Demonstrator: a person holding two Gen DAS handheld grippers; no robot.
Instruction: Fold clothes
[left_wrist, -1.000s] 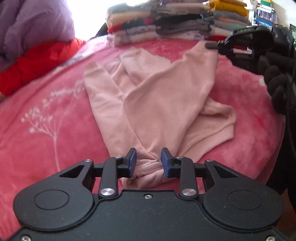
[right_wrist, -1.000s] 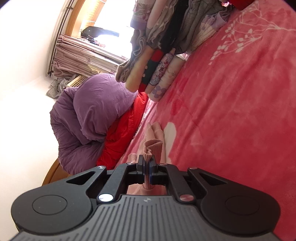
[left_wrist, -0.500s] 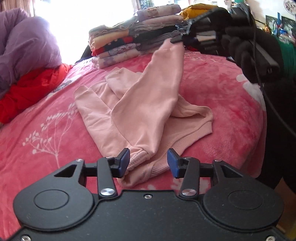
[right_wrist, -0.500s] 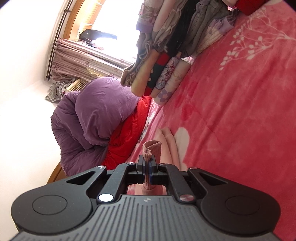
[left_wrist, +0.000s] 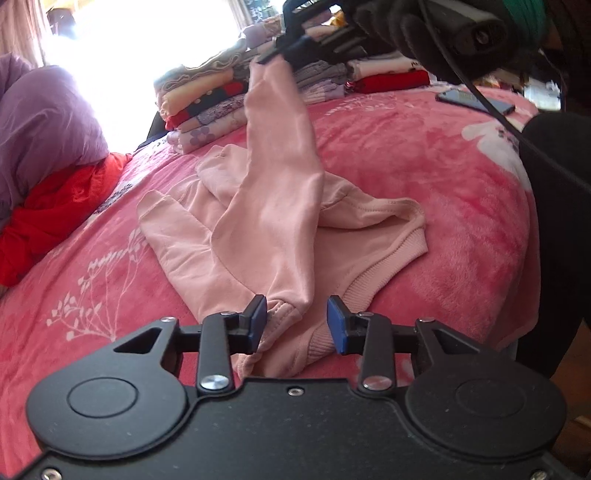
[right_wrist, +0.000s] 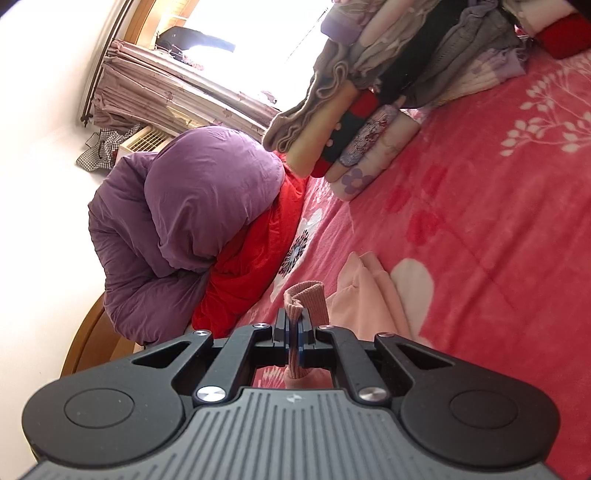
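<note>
On red blanket (left_wrist: 424, 155), pink sweater (left_wrist: 258, 229), right gripper (right_wrist: 293, 341) clamping cuff (right_wrist: 304, 295), left gripper (left_wrist: 295, 321) closing around hem, untouched.

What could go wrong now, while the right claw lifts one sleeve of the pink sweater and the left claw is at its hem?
1. The left claw is closing, but its pads do not yet press the pink sweater; the hem could slide away.
2. The right claw pinches only the ribbed cuff, which might slip out.
3. The raised sleeve hangs near the folded stack and could disturb it.
</note>
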